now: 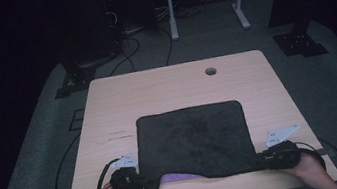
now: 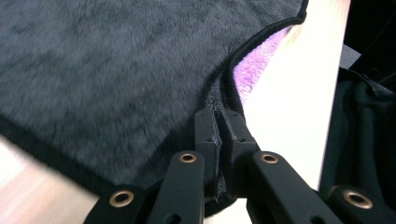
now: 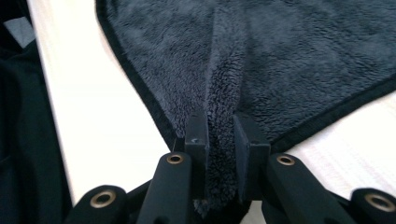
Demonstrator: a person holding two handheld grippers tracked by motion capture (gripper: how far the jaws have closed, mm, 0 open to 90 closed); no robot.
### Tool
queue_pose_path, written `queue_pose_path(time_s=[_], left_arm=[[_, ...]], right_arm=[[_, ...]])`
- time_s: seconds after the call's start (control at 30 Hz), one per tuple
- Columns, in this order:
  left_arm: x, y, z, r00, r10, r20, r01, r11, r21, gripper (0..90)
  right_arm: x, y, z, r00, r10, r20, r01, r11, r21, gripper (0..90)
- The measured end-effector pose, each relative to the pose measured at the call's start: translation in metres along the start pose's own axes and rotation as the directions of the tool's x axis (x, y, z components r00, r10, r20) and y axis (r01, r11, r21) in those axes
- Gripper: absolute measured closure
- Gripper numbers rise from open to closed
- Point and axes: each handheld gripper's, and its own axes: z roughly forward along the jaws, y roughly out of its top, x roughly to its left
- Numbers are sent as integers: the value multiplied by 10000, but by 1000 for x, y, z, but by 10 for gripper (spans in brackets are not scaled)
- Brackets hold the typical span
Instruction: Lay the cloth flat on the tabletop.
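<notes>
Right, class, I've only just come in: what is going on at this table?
A person is handling a dark grey towel spread on a wooden table. The left gripper is pinched shut on the towel's near left corner, and the right gripper is shut on its near right corner. A purple cloth peeks out from under the near edge. The rest of the towel lies flat.

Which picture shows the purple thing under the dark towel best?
The left gripper view: the purple cloth peeks out beside the dark towel's hem, close enough to see its fuzzy texture. The high view shows a small purple sliver under the towel's near edge between the left gripper and right gripper.
</notes>
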Motion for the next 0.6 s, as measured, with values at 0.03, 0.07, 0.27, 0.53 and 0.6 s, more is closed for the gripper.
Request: queue_pose_path(time_s=[0.03,0.07,0.27,0.53,0.6], left_arm=[[-1,-3,-4,10000,-42,-44,42,10000,-49,859],[-1,-6,-8,9999,-71,-108,70,9999,-94,860],[0,-22,-25,9994,-227,-274,216,9990,-392,791],[10,-14,-34,9940,-449,-1001,338,9933,-1103,591],[15,-10,-32,9903,-506,-1296,365,9934,-1087,503]], right_arm=[[1,-1,-1,10000,6,-88,-6,10000,-7,776],[3,-2,-2,9998,36,-200,-37,10000,-21,773],[10,-4,-7,10000,-58,-50,58,9999,-126,606],[-11,6,-12,9904,421,1319,-308,9958,-861,457],[-18,8,-12,9820,628,1781,-450,9937,-1021,377]])
